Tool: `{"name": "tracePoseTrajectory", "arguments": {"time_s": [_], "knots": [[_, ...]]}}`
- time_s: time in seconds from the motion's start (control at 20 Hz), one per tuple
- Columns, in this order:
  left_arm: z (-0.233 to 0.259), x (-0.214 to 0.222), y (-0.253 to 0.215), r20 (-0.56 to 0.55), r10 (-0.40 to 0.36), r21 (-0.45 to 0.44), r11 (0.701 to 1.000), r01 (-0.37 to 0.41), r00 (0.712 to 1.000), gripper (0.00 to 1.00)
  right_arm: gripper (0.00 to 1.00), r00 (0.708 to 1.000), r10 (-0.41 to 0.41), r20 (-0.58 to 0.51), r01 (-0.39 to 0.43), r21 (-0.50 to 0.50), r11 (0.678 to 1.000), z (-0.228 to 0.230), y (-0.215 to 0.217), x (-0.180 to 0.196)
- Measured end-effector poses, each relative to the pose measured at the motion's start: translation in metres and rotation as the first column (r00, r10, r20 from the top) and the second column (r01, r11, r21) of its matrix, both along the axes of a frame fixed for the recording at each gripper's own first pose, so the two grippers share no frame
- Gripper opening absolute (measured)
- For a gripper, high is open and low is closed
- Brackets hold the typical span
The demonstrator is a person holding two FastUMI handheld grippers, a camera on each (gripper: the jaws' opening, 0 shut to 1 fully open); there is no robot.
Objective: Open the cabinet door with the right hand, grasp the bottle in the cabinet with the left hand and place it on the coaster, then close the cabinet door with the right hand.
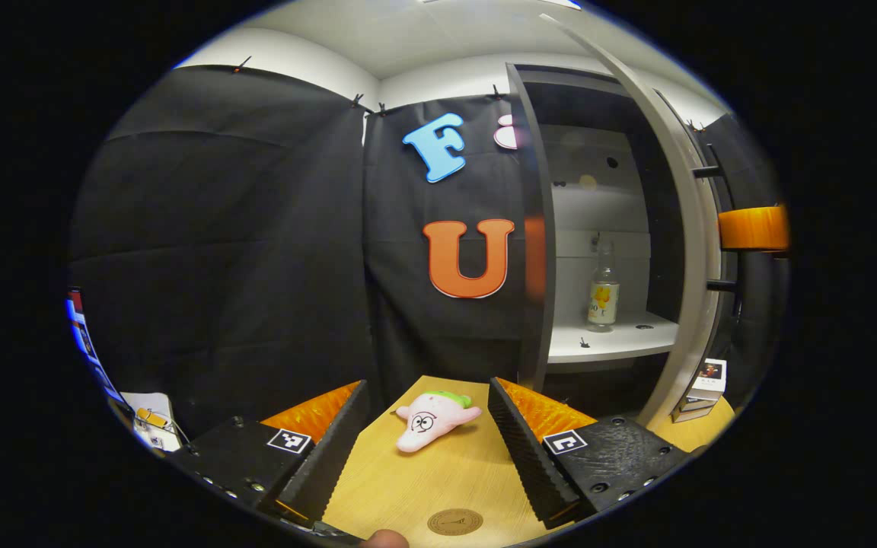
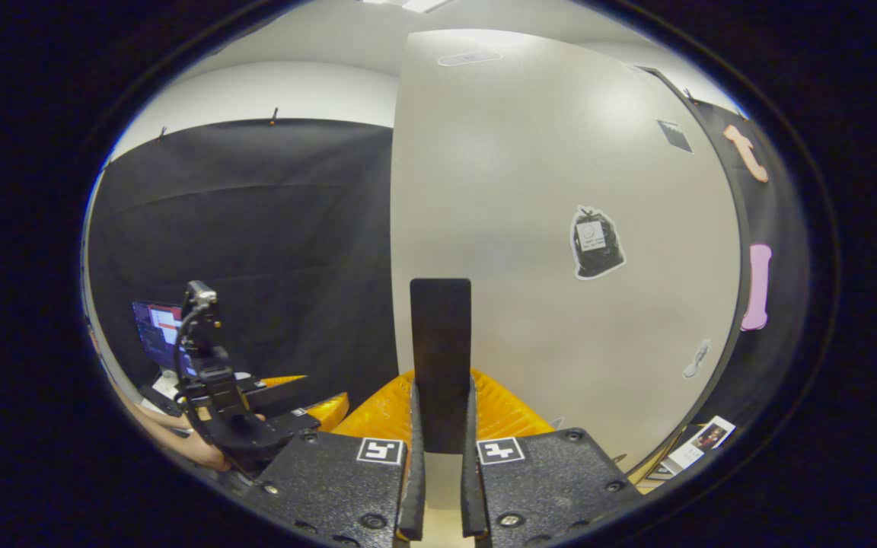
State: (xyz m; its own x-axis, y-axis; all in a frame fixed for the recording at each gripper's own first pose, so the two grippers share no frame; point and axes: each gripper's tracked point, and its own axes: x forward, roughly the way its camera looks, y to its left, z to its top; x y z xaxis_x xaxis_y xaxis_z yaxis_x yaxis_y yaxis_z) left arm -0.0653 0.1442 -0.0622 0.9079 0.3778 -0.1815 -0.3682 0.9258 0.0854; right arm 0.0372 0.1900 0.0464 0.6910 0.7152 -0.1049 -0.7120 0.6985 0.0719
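Observation:
The cabinet door (image 1: 684, 251) stands swung open, edge-on to the left gripper view. On the white shelf (image 1: 613, 342) inside stands a clear bottle (image 1: 603, 293) with a yellow label, upright. My left gripper (image 1: 431, 457) is open low over the wooden table (image 1: 408, 487), well short of the cabinet. A round brown coaster (image 1: 454, 521) lies between its fingers at the near edge. In the right gripper view my right gripper (image 2: 442, 396) is shut on the door's black handle (image 2: 441, 342), against the pale door face (image 2: 545, 228). My left gripper (image 2: 317, 390) shows at lower left, held by a hand.
A pink plush toy (image 1: 435, 418) lies on the table in front of the cabinet. A small box (image 1: 701, 388) stands beside the door's foot. A laptop screen (image 2: 155, 331) glows at far left. My right gripper (image 1: 751, 228) shows as an orange part past the door's edge.

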Motion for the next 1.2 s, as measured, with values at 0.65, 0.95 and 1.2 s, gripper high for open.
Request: {"name": "tracePoseTrajectory", "arguments": {"time_s": [0.65,0.95,1.2], "knots": [[0.003,0.134,-0.155,0.027,-0.361,-0.020,0.932,0.361,0.932,0.93,0.22,0.982,-0.187,-0.038,0.188,0.015,0.982,-0.004,-0.063,-0.019],[0.006,0.189,-0.187,0.054,-0.405,0.001,0.914,0.405,0.913,0.94,0.22,0.947,-0.321,-0.032,0.321,0.006,0.947,0.001,-0.092,-0.035],[-0.003,0.237,-0.192,0.058,-0.396,0.008,0.918,0.396,0.916,0.94,0.32,0.895,-0.443,-0.053,0.443,-0.010,0.897,0.009,-0.124,-0.059]]}}
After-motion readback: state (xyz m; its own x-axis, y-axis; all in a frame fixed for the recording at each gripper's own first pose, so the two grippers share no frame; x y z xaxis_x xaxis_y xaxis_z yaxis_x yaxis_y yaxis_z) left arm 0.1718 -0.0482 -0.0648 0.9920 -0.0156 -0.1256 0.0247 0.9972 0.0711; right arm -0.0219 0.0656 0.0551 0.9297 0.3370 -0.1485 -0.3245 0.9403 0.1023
